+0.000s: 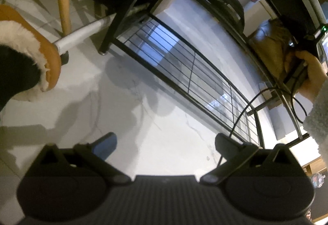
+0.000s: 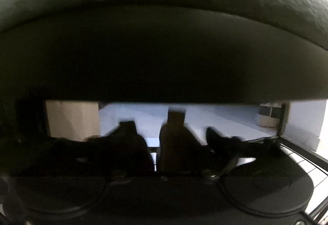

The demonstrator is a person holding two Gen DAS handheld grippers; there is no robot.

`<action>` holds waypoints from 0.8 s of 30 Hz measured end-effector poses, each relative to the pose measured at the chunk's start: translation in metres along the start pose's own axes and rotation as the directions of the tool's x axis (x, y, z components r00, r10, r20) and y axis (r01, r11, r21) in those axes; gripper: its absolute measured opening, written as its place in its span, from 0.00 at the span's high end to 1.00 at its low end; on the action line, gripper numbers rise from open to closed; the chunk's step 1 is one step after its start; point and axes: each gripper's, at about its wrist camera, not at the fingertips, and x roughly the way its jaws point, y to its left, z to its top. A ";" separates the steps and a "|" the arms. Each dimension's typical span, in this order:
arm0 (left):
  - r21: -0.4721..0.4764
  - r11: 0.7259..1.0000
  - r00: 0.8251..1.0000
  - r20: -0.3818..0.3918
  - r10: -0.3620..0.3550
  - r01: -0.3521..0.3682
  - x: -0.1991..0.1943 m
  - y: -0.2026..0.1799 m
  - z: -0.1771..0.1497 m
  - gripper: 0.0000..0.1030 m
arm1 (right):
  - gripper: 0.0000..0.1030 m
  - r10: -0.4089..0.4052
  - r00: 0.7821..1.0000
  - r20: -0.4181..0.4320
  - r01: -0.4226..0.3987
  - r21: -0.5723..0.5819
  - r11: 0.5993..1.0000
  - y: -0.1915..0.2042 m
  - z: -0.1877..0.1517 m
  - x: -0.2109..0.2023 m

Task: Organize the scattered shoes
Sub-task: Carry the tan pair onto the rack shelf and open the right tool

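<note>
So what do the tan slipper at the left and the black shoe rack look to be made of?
The tan slipper with white fluffy trim looks like matte suede, or a fabric imitating it, with a shaggy fleece or faux-fur lining at its opening. The black shoe rack with thin-barred shelves looks like painted metal: slim dark tubes and thin parallel wires.

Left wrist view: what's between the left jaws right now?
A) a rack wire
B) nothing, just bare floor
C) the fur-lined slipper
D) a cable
B: the left gripper stands open over bare floor; the fur-lined slipper sits far off at the left edge.
</note>
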 end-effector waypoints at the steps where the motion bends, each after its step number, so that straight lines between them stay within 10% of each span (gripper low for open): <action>1: 0.003 1.000 1.000 0.001 -0.005 0.005 -0.001 -0.001 0.000 0.01 | 0.16 0.022 1.000 -0.004 -0.022 0.012 1.000 -0.001 -0.001 -0.006; 11: -0.007 1.000 1.000 0.008 -0.017 0.017 -0.008 0.002 -0.002 0.01 | 0.15 0.291 0.955 -0.062 -0.288 0.060 0.956 -0.001 -0.006 -0.096; 24: -0.055 0.999 1.000 0.012 -0.002 0.003 -0.008 0.015 0.003 0.01 | 0.29 0.098 0.955 -0.281 -0.119 -0.057 0.991 0.042 -0.029 -0.023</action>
